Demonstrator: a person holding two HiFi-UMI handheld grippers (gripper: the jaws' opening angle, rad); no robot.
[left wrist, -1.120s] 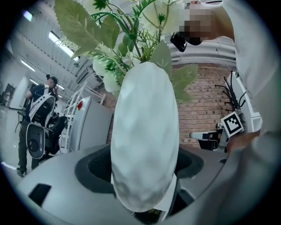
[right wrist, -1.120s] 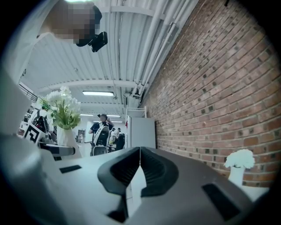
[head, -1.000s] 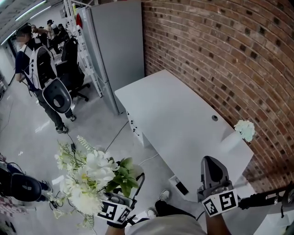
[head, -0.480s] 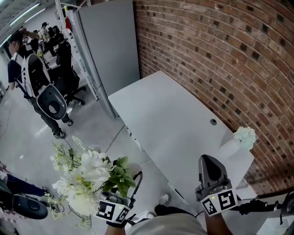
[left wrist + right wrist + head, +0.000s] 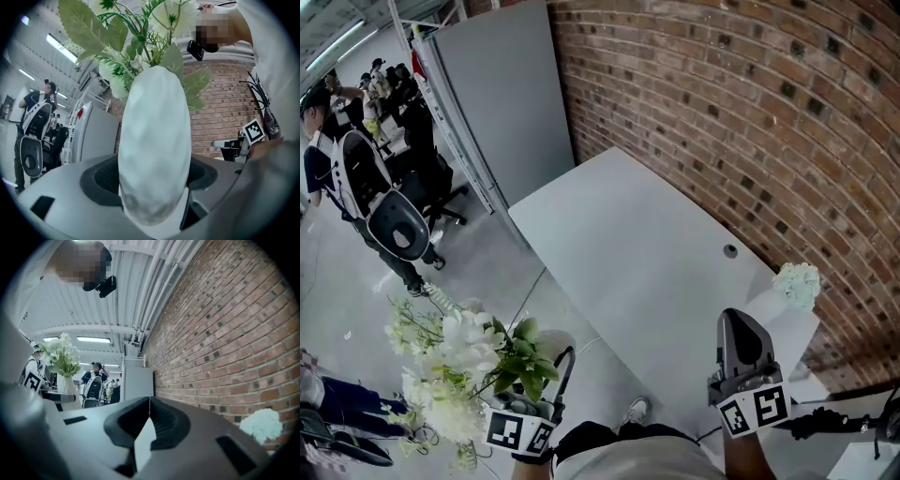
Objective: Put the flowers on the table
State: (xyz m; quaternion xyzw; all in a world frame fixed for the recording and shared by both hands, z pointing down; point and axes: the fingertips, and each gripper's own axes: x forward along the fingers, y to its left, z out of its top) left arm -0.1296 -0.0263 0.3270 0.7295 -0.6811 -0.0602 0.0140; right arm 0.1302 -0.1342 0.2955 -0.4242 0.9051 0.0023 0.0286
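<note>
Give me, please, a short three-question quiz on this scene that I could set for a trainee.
1. True or false: the right gripper has its jaws together on nothing.
2. What do the left gripper's jaws clamp? A: a white vase of flowers. B: a mug. C: a book.
3. Fill the gap: in the head view the flowers hang over the ____, beside the white table, not yet on it.

Key: 1 true; 2 A; 3 floor.

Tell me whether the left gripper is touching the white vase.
Touching. The left gripper view shows the left gripper clamping the white vase on both sides.
</note>
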